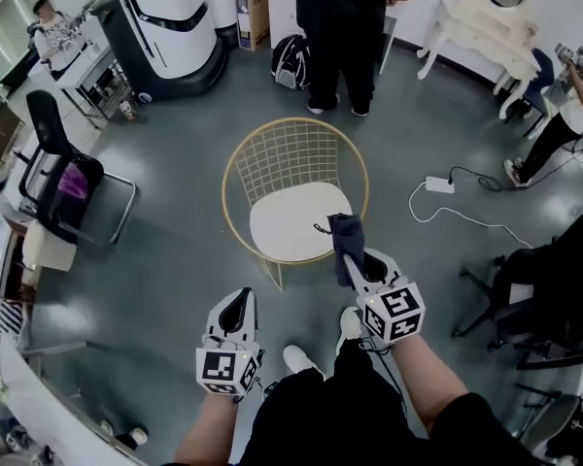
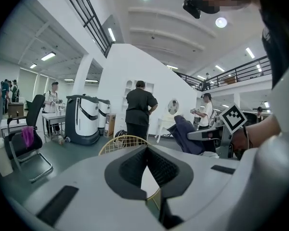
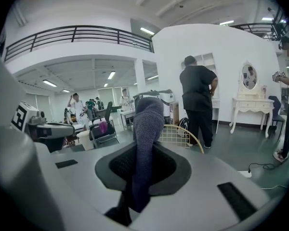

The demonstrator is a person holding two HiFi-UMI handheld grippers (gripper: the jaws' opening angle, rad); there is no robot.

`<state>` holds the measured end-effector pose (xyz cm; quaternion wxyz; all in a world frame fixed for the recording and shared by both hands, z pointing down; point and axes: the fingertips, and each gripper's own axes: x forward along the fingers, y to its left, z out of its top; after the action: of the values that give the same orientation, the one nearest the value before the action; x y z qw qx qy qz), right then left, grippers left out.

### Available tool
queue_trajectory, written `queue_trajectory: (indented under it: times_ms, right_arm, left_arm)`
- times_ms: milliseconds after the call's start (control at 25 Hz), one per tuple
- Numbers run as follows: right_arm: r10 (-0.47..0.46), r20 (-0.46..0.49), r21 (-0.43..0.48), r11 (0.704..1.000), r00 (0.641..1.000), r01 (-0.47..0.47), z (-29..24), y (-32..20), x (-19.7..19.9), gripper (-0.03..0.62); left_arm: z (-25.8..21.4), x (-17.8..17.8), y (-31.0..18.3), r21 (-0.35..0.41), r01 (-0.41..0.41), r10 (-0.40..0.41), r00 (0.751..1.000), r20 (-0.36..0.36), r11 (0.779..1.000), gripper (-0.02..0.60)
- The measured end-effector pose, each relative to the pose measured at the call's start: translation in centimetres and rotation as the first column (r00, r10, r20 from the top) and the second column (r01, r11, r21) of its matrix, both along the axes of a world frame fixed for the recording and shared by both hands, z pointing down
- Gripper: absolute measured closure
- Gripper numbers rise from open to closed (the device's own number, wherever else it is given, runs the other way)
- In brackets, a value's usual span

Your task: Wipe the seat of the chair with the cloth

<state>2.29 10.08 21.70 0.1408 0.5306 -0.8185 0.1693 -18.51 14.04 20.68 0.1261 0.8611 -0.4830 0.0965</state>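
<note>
The chair [image 1: 293, 159] stands at the centre of the head view, its gold wire back toward 12 o'clock and its white seat [image 1: 290, 223] toward 6. Most of its legs are hidden under the seat; only one thin leg shows at the seat's 7 o'clock edge.

The right gripper [image 1: 358, 263] is at the seat's 4 o'clock rim. Its fingers are pinched on a dark blue cloth [image 1: 346, 233], which sticks out past the tips and overlaps the seat's edge. Whether the cloth touches the seat cannot be told. The cloth's lower end disappears into the dark gap between the jaws in the right gripper view.

The left gripper [image 1: 238, 299] hangs at 7 o'clock of the chair, well clear of it. Its pads meet at the tips with nothing held, and only a sliver of the white seat shows behind them.

At 12 o'clock a person in black [image 1: 342, 27] is cut off above the waist by the frame edge. A cardboard box [image 1: 255, 13] at 11 o'clock shows only its side, so its contents cannot be seen. The black office chair [image 1: 49, 139] at 9 o'clock has something purple [image 1: 73, 181] on its seat, too small to identify.
</note>
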Motion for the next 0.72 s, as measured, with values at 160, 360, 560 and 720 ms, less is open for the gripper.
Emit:
queue_trajectory:
  times_ms: [160,360,560,720]
  right_arm:
    - [-0.057,-0.002,-0.013,0.998,0.998,0.057,-1.1,3.5,-0.1,0.526]
    - [-0.155,-0.005,-0.012,0.988,0.988,0.155,-1.4,7.0,0.4,0.526]
    - [-0.257,-0.003,0.006,0.966,0.966,0.257,-2.4,10.0,2.3,0.526]
    - [-0.299,-0.003,0.032,0.954,0.954,0.299,-3.1,13.0,4.7,0.526]
  left_arm:
    - [-1.2,1.1,2.0,0.002,0.005,-0.005,1.000,0.005,1.000,0.569]
    - [-2.1,3.3,4.6,0.020,0.040,-0.041,0.999,0.008,0.999,0.569]
    - [-2.7,7.0,8.0,0.014,0.091,-0.091,0.996,0.010,0.996,0.569]
    - [-2.8,10.6,11.4,0.014,0.109,-0.109,0.994,0.012,0.994,0.569]
